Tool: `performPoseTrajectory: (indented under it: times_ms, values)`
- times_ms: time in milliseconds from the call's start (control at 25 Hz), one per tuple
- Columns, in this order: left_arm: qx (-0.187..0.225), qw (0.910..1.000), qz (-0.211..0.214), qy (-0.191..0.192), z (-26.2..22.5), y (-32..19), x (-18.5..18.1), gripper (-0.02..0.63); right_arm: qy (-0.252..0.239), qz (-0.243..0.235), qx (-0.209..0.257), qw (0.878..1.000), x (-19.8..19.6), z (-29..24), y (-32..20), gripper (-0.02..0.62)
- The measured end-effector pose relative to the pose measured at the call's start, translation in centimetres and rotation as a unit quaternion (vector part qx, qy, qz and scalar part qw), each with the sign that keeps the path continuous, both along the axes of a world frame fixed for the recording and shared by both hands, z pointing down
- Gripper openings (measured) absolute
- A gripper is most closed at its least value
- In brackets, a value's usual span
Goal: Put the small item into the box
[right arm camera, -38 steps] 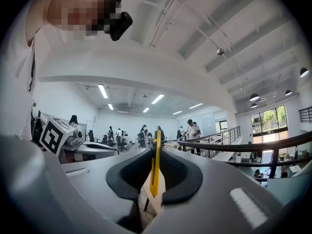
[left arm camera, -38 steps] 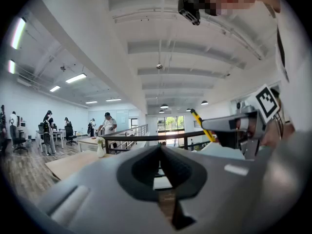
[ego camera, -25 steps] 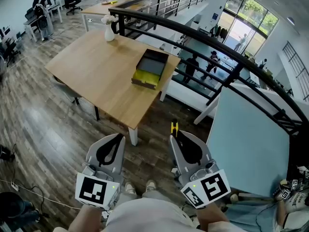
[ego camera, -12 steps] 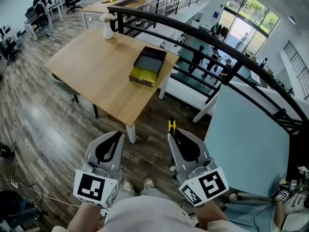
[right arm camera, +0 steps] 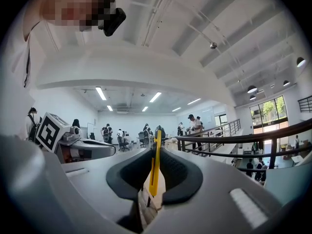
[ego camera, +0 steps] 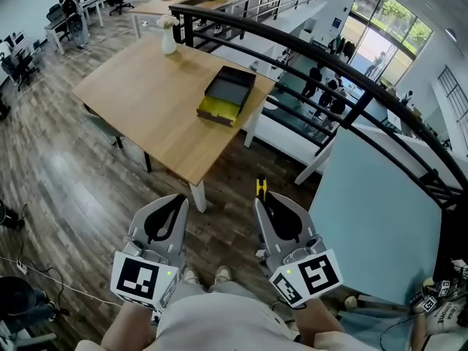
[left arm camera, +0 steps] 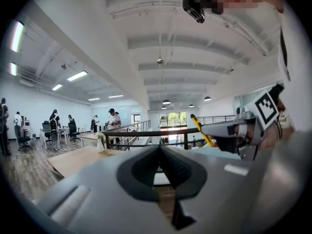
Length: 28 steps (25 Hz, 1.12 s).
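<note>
The small item is a thin yellow cutter (ego camera: 260, 189), clamped upright between the pads of my right gripper (ego camera: 259, 200); in the right gripper view the cutter (right arm camera: 154, 165) stands in the seam of the right gripper (right arm camera: 155, 150). My left gripper (ego camera: 178, 199) is shut with nothing in it, and its jaws meet in the left gripper view (left arm camera: 160, 148). Both are held close to my body, above the wood floor. The box (ego camera: 227, 94), black with a yellow front part, lies open on the far right edge of the wooden table (ego camera: 139, 97), well ahead of both grippers.
A white vase (ego camera: 169, 41) stands at the table's far corner. A black railing (ego camera: 333, 68) runs diagonally behind the table, with people on the level below. A pale blue table top (ego camera: 373, 210) is at my right. Office chairs and desks stand far left.
The head view has shifted slightly, and the people beyond the railing have walked on. Both grippers stay side by side in the same pose, the right one still on the cutter.
</note>
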State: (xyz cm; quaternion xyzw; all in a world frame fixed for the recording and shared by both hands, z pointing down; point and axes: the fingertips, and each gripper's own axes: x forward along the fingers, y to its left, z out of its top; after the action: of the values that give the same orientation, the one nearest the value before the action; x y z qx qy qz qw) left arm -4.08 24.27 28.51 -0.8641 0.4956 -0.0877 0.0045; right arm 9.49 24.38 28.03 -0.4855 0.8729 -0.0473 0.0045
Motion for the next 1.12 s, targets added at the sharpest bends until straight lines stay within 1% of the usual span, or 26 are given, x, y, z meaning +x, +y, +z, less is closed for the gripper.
performPoseTrajectory:
  times_ms: [280, 600, 880, 1120]
  values:
    - [0.004, 0.9999, -0.010, -0.007, 0.1, 0.9, 1.9, 0.002, -0.004, -0.008, 0.004, 1.000, 2.0, 0.1, 0.6, 0.051]
    - [0.003, 0.9998, -0.009, -0.017, 0.3, 1.5, 3.2, 0.002, -0.012, -0.010, 0.010, 1.000, 3.1, -0.2, 0.9, 0.051]
    - [0.008, 0.9998, -0.011, -0.016, 0.4, 0.6, 3.5, 0.002, -0.009, -0.010, 0.012, 1.000, 3.5, 0.1, 0.0, 0.052]
    - [0.015, 0.9998, -0.011, -0.011, 0.6, -0.7, 3.1, 0.002, -0.006, -0.008, 0.015, 1.000, 3.1, 0.5, -1.3, 0.051]
